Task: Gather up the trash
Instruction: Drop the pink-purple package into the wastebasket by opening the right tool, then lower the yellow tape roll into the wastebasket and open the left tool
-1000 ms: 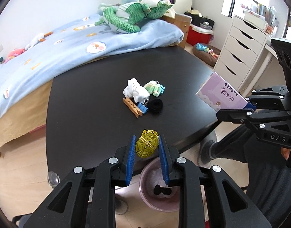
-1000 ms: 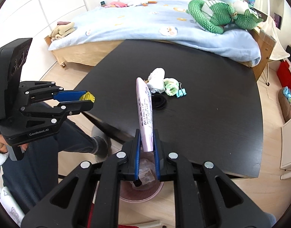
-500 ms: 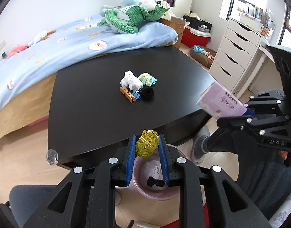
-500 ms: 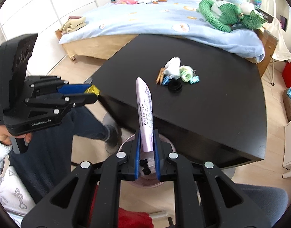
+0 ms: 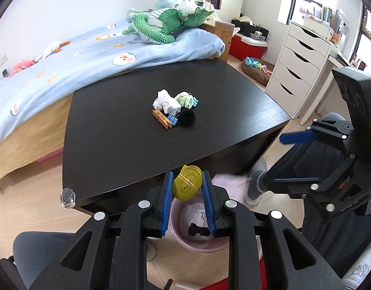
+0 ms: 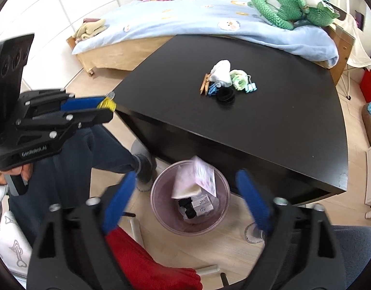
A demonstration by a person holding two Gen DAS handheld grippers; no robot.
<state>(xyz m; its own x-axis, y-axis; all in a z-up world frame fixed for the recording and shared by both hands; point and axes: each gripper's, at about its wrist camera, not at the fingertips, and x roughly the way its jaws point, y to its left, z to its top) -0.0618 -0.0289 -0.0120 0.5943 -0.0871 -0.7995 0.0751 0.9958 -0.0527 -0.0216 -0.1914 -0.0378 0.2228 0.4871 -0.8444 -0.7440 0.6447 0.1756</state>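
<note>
Looking down the left wrist view first: my left gripper point(image 5: 187, 193) has its blue pads clamped on a coiled yellow tape point(image 5: 187, 185), held up on edge just past the near edge of the black table point(image 5: 127, 145). Below the fingers I see the pink bin point(image 5: 197, 241) on the floor, with white scraps and a small black piece inside. On the tabletop, well apart from me, sits a little heap: a white wad point(image 5: 166, 102), a green wad point(image 5: 184, 98), a wooden peg point(image 5: 161, 118), a blue clip point(image 5: 173, 120) and a black ring point(image 5: 187, 118), all bunched together. Off to the right my right gripper point(image 5: 298, 137) hangs beyond the table corner; from this side I can't tell how far its jaws stand apart. A blurred pink patch shows beside the bin.

Now the right wrist view: the right gripper point(image 6: 184, 193) is spread wide, nothing between its blue pads. Straight below, a pink packet point(image 6: 200, 178) is in the mouth of the bin point(image 6: 161, 207), tilted, over a white sheet and black bits. Left gripper point(image 6: 105, 107) at far left, yellow tape point(image 6: 107, 102) poking from its tips, beside the table point(image 6: 270, 120) corner. The heap lies mid-table.
</note>
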